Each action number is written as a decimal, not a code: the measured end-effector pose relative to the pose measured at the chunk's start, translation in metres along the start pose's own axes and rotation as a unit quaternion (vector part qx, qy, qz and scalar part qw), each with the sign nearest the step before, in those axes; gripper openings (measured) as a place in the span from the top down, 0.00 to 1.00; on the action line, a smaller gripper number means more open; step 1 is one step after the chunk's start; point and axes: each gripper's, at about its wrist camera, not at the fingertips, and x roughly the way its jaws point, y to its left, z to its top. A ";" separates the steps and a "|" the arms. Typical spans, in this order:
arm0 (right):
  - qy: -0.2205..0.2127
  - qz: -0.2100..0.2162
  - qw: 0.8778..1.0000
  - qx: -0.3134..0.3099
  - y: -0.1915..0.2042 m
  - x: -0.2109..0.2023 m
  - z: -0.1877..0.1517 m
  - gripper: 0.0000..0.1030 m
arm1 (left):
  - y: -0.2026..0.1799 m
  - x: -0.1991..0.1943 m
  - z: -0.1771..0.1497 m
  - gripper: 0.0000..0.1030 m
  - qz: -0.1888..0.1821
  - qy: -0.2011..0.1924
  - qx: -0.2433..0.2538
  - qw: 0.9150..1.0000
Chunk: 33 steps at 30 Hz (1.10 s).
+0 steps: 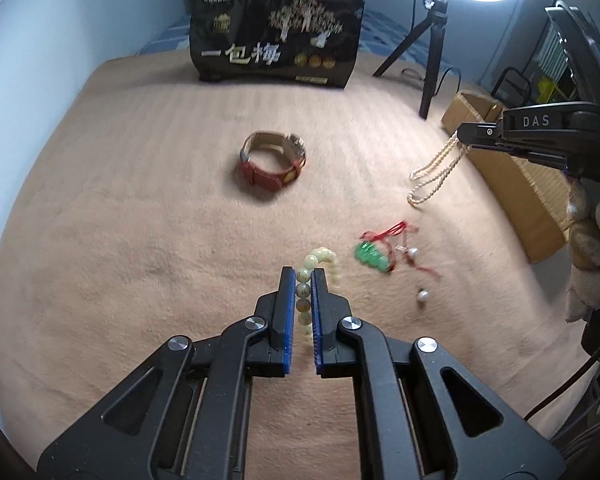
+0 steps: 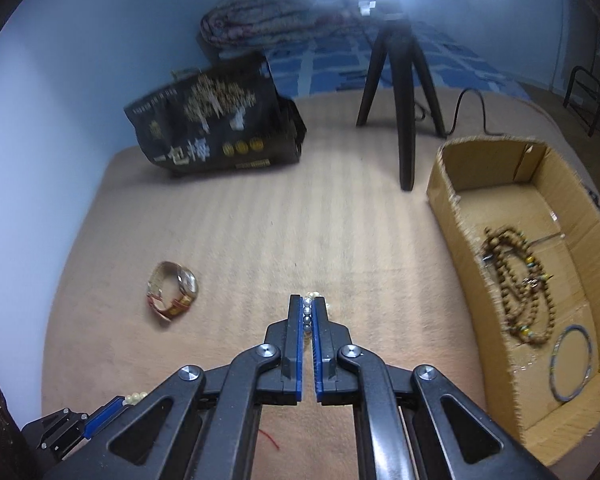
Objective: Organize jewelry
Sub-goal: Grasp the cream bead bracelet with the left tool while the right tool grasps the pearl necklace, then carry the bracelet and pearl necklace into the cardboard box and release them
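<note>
My left gripper (image 1: 303, 274) is shut on a pale jade bead bracelet (image 1: 318, 258), lifted just above the tan blanket. My right gripper (image 2: 308, 304) is shut on a pearl necklace (image 2: 309, 310); in the left wrist view the necklace (image 1: 432, 176) dangles from it beside the cardboard box (image 1: 512, 184). A red-strap watch (image 1: 274, 160) lies mid-blanket and also shows in the right wrist view (image 2: 174, 290). A green pendant on red cord (image 1: 374, 256) and two loose pearls (image 1: 422, 296) lie right of the left gripper. The box (image 2: 452, 216) holds brown prayer beads (image 2: 520, 280) and a blue bangle (image 2: 572, 362).
A black printed bag (image 1: 276, 36) stands at the blanket's far edge. A black tripod (image 1: 432, 40) with a ring light stands at the back right, a cable behind it. A blue wall runs along the left.
</note>
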 end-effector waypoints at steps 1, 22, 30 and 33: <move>-0.004 0.001 1.000 0.000 0.000 -0.005 0.001 0.99 | -0.002 -0.004 0.002 0.95 -0.004 -0.004 -0.001 1.000; -0.077 -0.010 0.997 0.002 -0.054 -0.098 -0.003 0.99 | -0.064 -0.050 0.029 0.95 -0.078 -0.054 -0.002 0.995; -0.102 -0.010 0.995 0.020 -0.084 -0.127 -0.005 0.99 | -0.105 -0.053 0.034 0.95 -0.104 -0.060 0.016 0.993; -0.113 -0.013 0.993 0.028 -0.097 -0.136 -0.005 0.99 | -0.121 -0.053 0.038 0.95 -0.115 -0.063 0.021 0.991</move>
